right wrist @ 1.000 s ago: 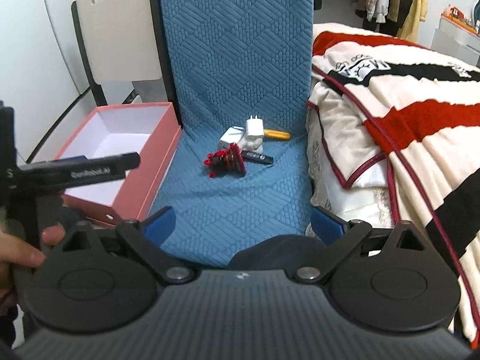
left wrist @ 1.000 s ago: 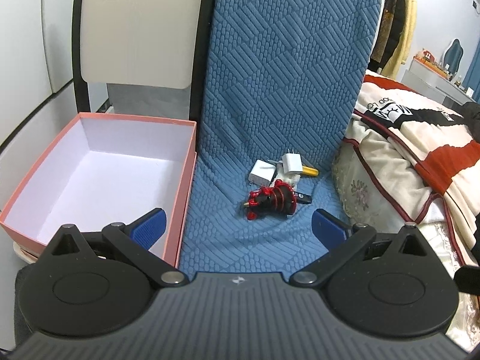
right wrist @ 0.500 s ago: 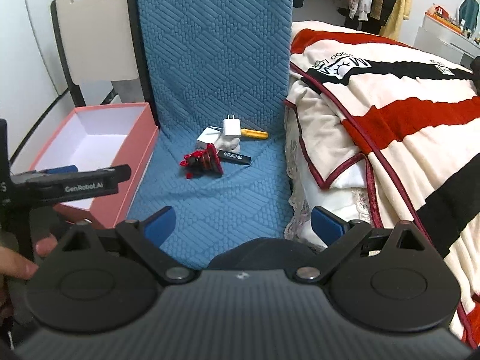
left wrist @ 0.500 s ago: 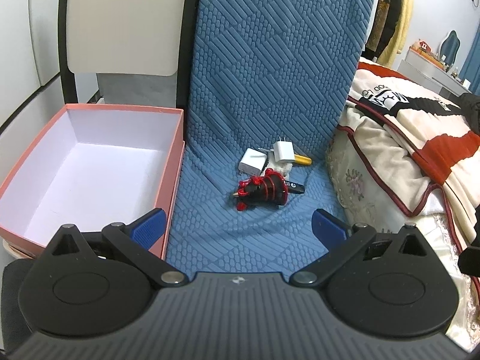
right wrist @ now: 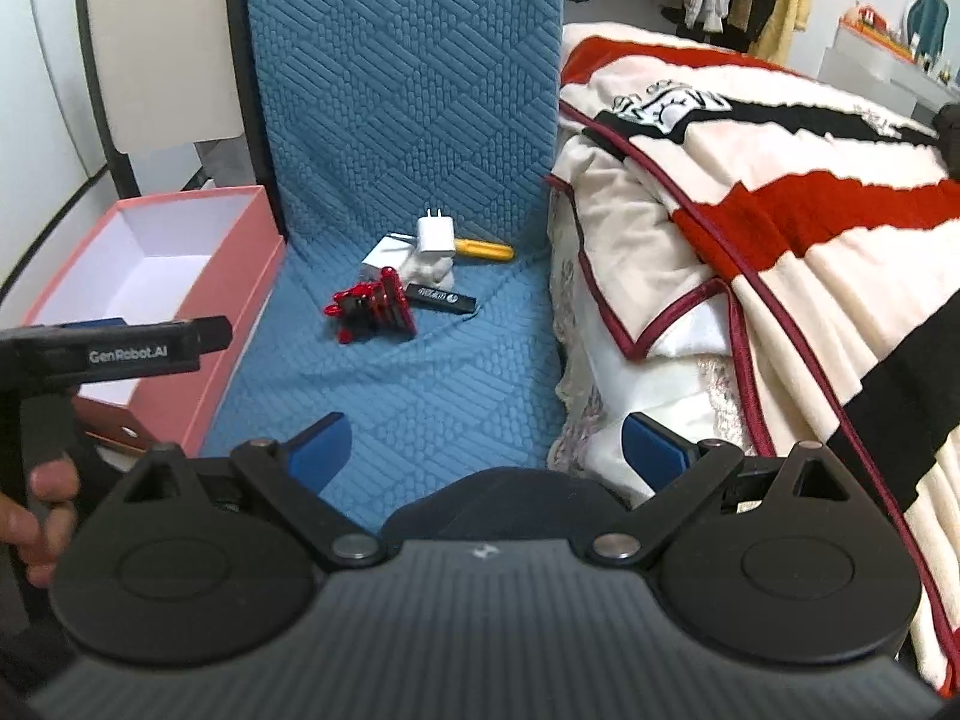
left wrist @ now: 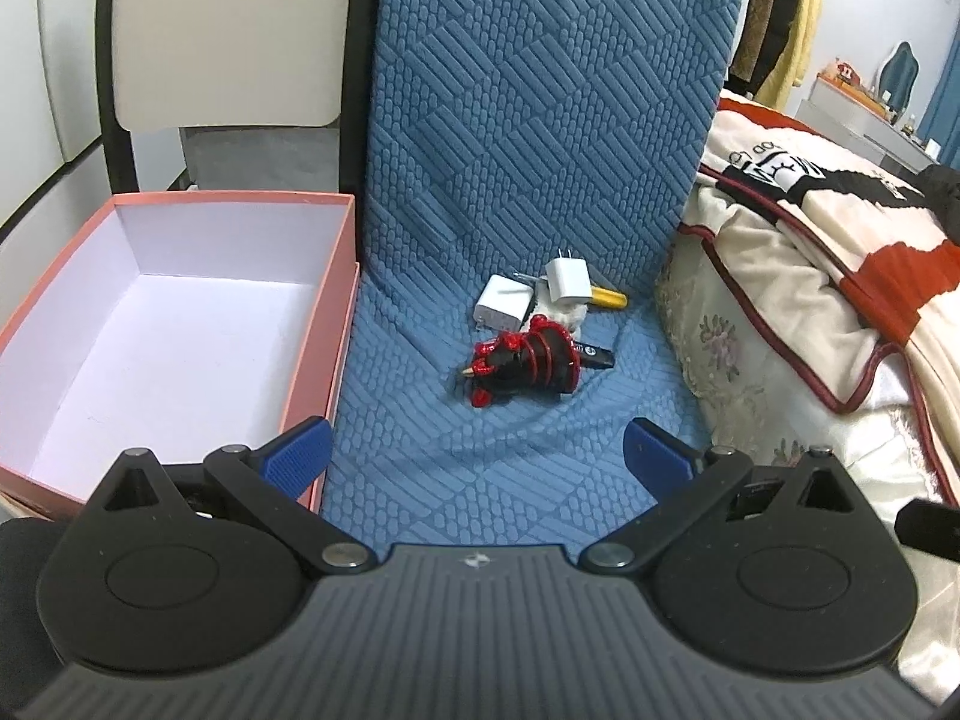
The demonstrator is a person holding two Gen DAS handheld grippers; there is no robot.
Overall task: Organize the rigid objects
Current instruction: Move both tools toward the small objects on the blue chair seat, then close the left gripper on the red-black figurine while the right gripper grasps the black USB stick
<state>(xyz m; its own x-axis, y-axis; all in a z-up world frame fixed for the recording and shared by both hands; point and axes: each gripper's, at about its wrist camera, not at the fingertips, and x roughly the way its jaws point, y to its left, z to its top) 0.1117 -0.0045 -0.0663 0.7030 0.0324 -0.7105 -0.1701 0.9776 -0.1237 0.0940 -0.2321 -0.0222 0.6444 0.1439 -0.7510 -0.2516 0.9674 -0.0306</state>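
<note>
On the blue quilted chair seat [left wrist: 510,468] lies a small pile: a red-and-black toy [left wrist: 528,369] [right wrist: 375,305], two white plug adapters [left wrist: 567,280] [left wrist: 503,310] [right wrist: 435,234], a yellow stick [left wrist: 609,298] [right wrist: 486,250], a black stick with white print [left wrist: 594,355] [right wrist: 441,297] and a small white lump [right wrist: 427,267]. An empty pink box [left wrist: 336,324] [right wrist: 240,306] with a white inside stands left of the seat. My left gripper [left wrist: 477,450] is open, short of the pile. My right gripper [right wrist: 486,441] is open too, farther back.
A red, black and cream blanket [left wrist: 840,276] [right wrist: 780,210] covers the bed right of the chair. A white chair back [left wrist: 234,30] rises behind the box. In the right wrist view a hand [right wrist: 36,516] holds the left gripper's body [right wrist: 114,348] at the left edge.
Both views have drifted: the pile and pink box now sit more to the right in the right wrist view than half a second ago. Both grippers stayed open.
</note>
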